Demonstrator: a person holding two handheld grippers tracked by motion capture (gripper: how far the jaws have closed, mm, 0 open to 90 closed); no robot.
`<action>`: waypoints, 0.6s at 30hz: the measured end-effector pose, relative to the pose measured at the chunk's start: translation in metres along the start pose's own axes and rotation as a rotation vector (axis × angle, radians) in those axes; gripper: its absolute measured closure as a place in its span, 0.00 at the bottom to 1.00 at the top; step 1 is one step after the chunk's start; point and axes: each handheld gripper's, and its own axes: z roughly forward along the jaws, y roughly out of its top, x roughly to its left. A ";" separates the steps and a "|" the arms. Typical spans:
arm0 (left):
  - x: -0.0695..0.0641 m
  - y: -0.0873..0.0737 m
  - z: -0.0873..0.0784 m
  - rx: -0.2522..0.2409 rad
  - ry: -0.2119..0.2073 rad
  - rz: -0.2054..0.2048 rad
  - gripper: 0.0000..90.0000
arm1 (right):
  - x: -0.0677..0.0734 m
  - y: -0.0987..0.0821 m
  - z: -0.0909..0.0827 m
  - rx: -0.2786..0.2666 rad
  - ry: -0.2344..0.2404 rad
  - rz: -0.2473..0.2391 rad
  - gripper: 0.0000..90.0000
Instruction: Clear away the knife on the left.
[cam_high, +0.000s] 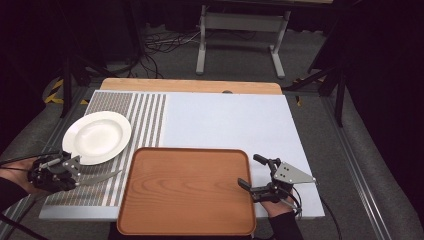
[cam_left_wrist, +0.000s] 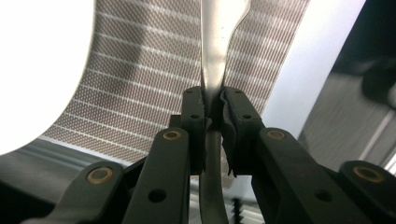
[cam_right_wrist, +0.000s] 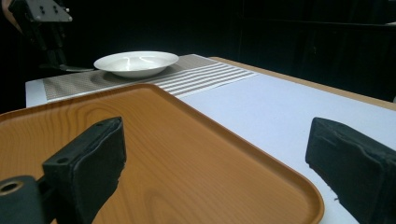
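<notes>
From high above we are looking down on the table; both gripper views are riding low and close, sharing the round white plate (cam_high: 97, 137) (cam_left_wrist: 32, 70) (cam_right_wrist: 136, 62) and striped woven mat (cam_high: 145, 117) (cam_left_wrist: 140, 79) (cam_right_wrist: 205, 74).

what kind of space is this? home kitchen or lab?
Likely a lab or recording studio, not a kitchen. Black-curtained surroundings, loose cables on the grey floor, and a staged table with only a plate, a wooden tray and handheld grippers point to a data-collection setup.

L claw (cam_high: 75, 176) sits low at near-left of worktop (cam_high: 225, 125), jaws clamped on a metal utensil handle (cam_left_wrist: 214, 70). R claw (cam_high: 252, 174) at near-right, jaws wide apart, hand (cam_high: 277, 206) gripping from below.
</notes>
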 end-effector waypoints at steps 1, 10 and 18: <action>0.001 0.000 -0.003 -0.028 -0.029 -0.028 0.89 | 0.000 0.000 0.000 0.000 0.000 0.000 0.06; 0.002 0.005 -0.014 -0.083 -0.075 -0.123 0.89 | 0.000 0.001 -0.002 -0.006 -0.004 0.000 0.06; 0.006 0.008 -0.017 -0.127 -0.132 -0.213 0.89 | -0.001 0.001 -0.002 -0.013 0.002 0.002 0.06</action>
